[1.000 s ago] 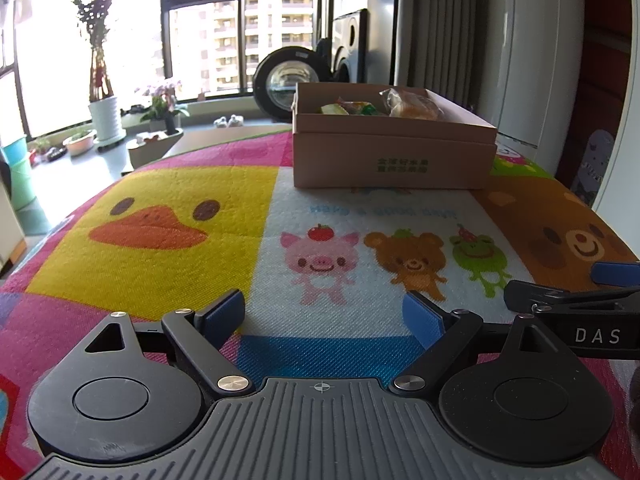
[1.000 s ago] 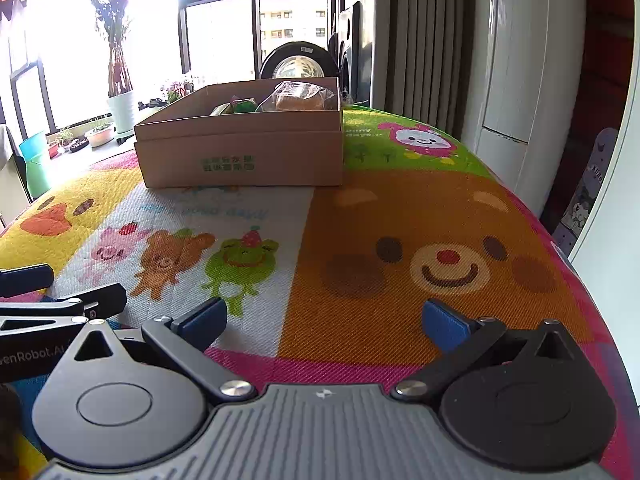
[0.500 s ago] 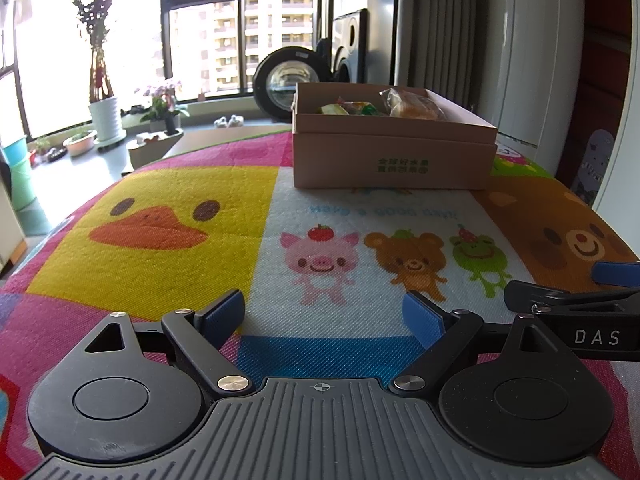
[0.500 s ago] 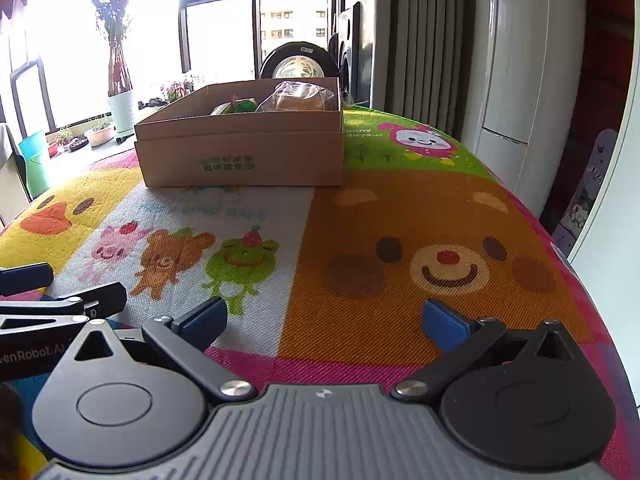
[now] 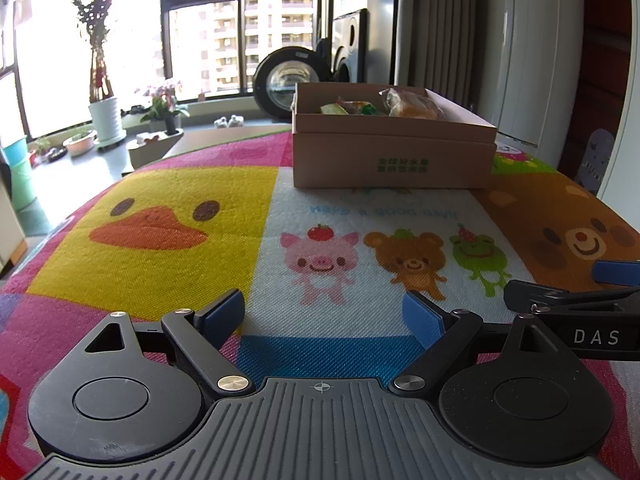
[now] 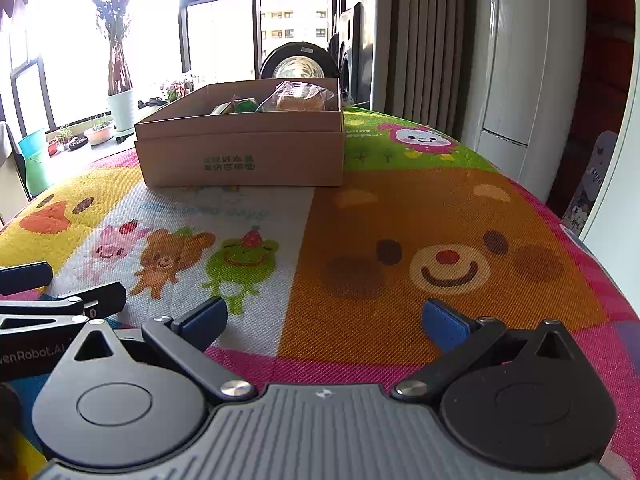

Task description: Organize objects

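Note:
A brown cardboard box (image 5: 394,158) (image 6: 244,150) stands at the far side of the cartoon-print table mat. Inside it I see a wrapped bun (image 5: 416,107) (image 6: 300,98) and green-packaged items (image 5: 348,109) (image 6: 240,105). My left gripper (image 5: 322,314) rests low near the mat's front edge, open, nothing between its blue pads. My right gripper (image 6: 326,318) sits beside it to the right, open and empty too. Each one shows at the edge of the other's view, as the right gripper (image 5: 580,296) and the left gripper (image 6: 52,300).
The mat (image 5: 168,216) with duck, pig, bear and frog pictures covers the whole table. Behind the table are potted plants (image 5: 102,80) by the windows, a round appliance door (image 5: 290,80), a curtain and a white unit (image 6: 532,60) at the right.

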